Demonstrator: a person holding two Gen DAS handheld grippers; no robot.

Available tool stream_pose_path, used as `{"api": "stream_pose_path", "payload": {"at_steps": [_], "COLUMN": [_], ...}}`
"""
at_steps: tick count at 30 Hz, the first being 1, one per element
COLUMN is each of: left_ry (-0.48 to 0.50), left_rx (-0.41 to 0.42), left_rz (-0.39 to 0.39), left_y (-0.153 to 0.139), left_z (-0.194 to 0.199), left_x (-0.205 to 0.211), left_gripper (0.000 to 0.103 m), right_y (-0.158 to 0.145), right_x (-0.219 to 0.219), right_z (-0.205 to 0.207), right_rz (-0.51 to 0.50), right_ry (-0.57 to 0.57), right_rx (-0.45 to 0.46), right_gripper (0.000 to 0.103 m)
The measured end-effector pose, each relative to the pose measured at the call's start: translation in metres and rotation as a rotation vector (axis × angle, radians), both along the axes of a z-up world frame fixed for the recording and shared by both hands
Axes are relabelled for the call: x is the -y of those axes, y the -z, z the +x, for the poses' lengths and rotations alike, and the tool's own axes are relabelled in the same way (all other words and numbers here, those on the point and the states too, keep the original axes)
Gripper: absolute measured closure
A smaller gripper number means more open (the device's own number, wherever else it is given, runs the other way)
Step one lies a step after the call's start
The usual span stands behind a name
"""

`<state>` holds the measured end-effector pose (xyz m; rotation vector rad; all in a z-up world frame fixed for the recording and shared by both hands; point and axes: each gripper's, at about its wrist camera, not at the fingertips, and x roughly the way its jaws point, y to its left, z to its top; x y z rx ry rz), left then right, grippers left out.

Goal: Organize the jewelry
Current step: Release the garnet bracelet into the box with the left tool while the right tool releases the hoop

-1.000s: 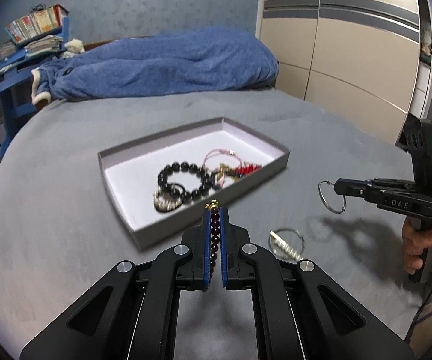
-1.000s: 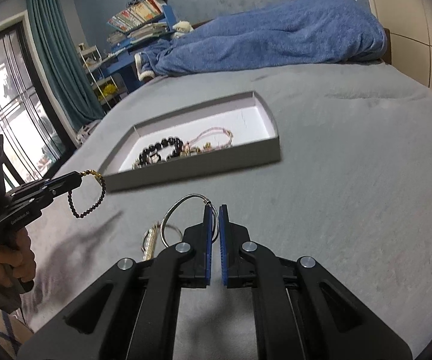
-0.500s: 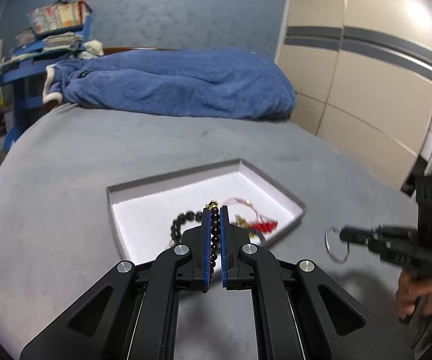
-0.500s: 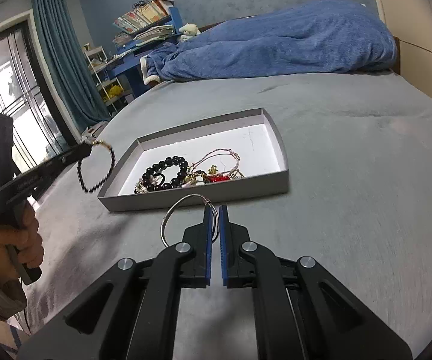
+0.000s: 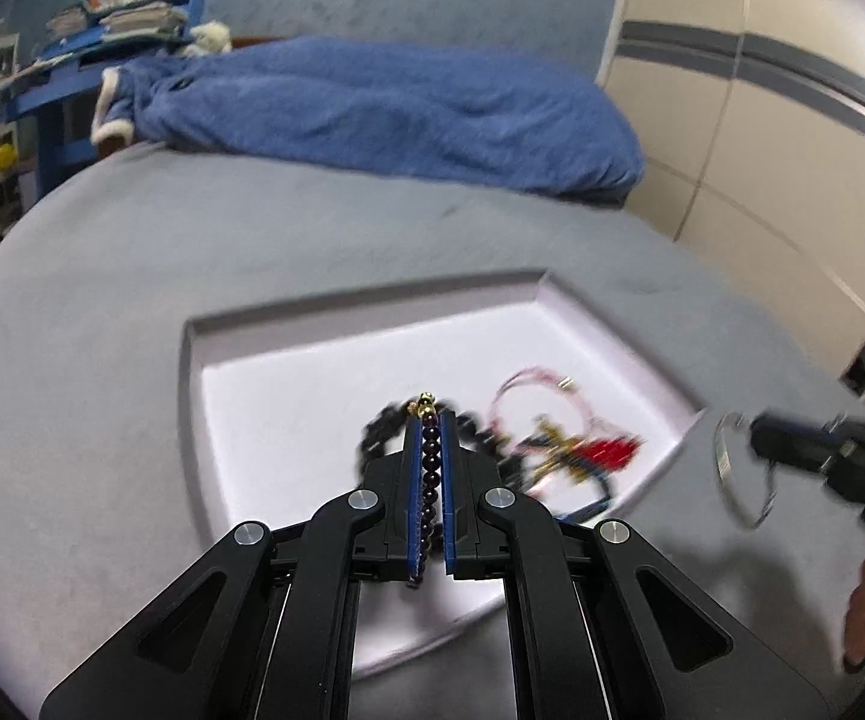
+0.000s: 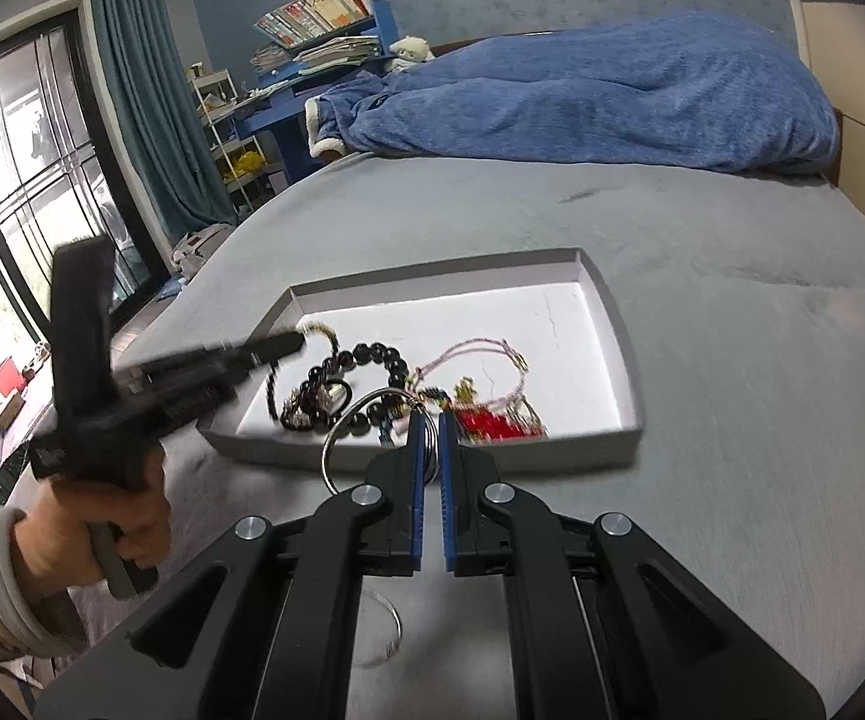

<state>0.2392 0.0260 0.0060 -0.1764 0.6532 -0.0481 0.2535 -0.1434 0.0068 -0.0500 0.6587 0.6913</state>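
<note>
A grey tray with a white floor lies on the grey bed. In it are a black bead bracelet, a pink cord bracelet and a red bead piece. My left gripper is shut on a dark bead bracelet and holds it over the tray; it also shows in the right wrist view. My right gripper is shut on a silver ring bangle at the tray's near wall; it also shows in the left wrist view.
A rumpled blue blanket lies along the far side of the bed. A blue shelf with books and a curtained window stand at the left. Another silver bangle lies on the bed under my right gripper. Wardrobe doors stand at the right.
Both grippers have moved forward to the tray. The left one now holds its bead bracelet above the tray floor, and the right one has carried the bangle up to the tray's near wall.
</note>
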Motion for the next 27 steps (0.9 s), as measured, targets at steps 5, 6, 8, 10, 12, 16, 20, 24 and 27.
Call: {"api": "stream_pose_path", "payload": {"at_steps": [5, 6, 8, 10, 12, 16, 20, 24, 27], "left_ry": [-0.016, -0.018, -0.023, -0.019, -0.015, 0.002, 0.036, 0.053, 0.056], "left_rx": [-0.024, -0.020, -0.002, 0.020, 0.049, 0.094, 0.122, 0.141, 0.143], "left_rz": [0.012, 0.009, 0.004, 0.003, 0.014, 0.048, 0.079, 0.111, 0.120], "left_y": [0.011, 0.012, 0.011, 0.010, 0.008, 0.004, 0.004, 0.005, 0.006], "left_z": [-0.005, -0.007, -0.013, -0.020, -0.029, -0.047, -0.064, -0.077, -0.082], "left_x": [-0.005, -0.007, -0.007, -0.007, -0.004, 0.006, 0.020, 0.030, 0.032], "left_gripper": [0.093, 0.087, 0.073, 0.055, 0.047, 0.035, 0.031, 0.029, 0.028], "right_y": [0.001, 0.002, 0.005, 0.007, 0.008, 0.012, 0.021, 0.029, 0.028], "right_x": [-0.022, -0.025, -0.031, -0.035, -0.040, -0.050, -0.059, -0.062, -0.057], "right_z": [0.016, 0.019, 0.026, 0.033, 0.038, 0.051, 0.058, 0.059, 0.056], "right_rz": [-0.017, -0.018, -0.015, -0.008, -0.012, -0.035, -0.086, -0.121, -0.106], "right_ry": [-0.016, -0.015, -0.008, 0.003, 0.010, 0.029, 0.054, 0.066, 0.068], "right_rx": [0.001, -0.001, -0.010, -0.018, -0.018, -0.019, -0.024, -0.027, -0.027], "right_gripper": [0.099, 0.099, 0.098, 0.098, 0.098, 0.098, 0.098, 0.097, 0.081]}}
